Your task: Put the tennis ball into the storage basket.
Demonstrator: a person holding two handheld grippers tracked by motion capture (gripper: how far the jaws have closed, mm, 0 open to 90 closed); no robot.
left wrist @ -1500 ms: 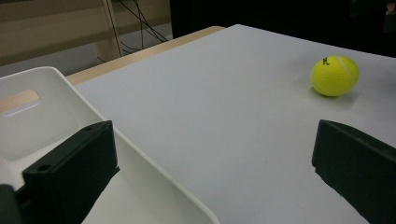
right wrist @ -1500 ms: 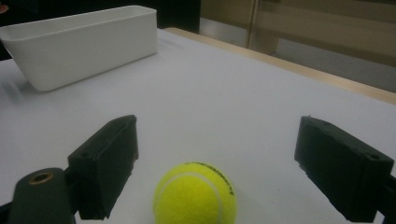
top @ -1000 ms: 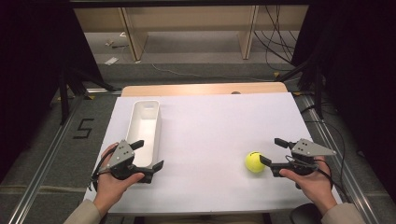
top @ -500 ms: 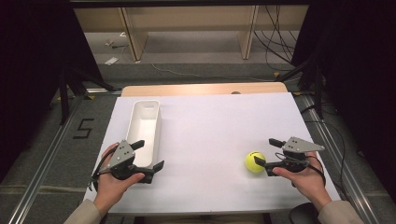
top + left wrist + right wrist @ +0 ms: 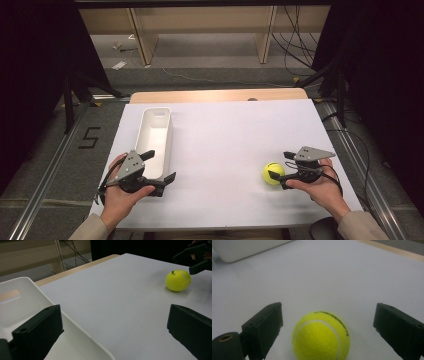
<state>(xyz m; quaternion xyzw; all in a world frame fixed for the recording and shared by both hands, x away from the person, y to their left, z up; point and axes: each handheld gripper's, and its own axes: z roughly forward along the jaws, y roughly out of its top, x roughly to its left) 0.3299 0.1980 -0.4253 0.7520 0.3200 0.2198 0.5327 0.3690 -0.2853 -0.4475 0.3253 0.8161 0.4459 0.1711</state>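
Observation:
A yellow tennis ball [image 5: 273, 173] [image 5: 322, 337] lies on the white table cover at the near right. My right gripper [image 5: 285, 171] [image 5: 328, 312] points left at it. Its jaws have just been opening and now stand wide on either side of the ball, with gaps on both sides. At the near left, my left gripper [image 5: 161, 165] [image 5: 112, 315] is open at the near end of a long white bin [image 5: 169, 131] [image 5: 25, 297]. One jaw hangs over the bin's inside, the other over the table. From the left gripper view the ball [image 5: 178, 280] lies far right.
The bin is empty and runs away from me along the table's left side. A strip of bare wood [image 5: 215, 95] edges the far side of the table. Beyond it are shelving legs and cables on the floor.
My right hand has moved left and a little down toward the ball, and its jaws have spread wider around it. The left hand and the ball have stayed put.

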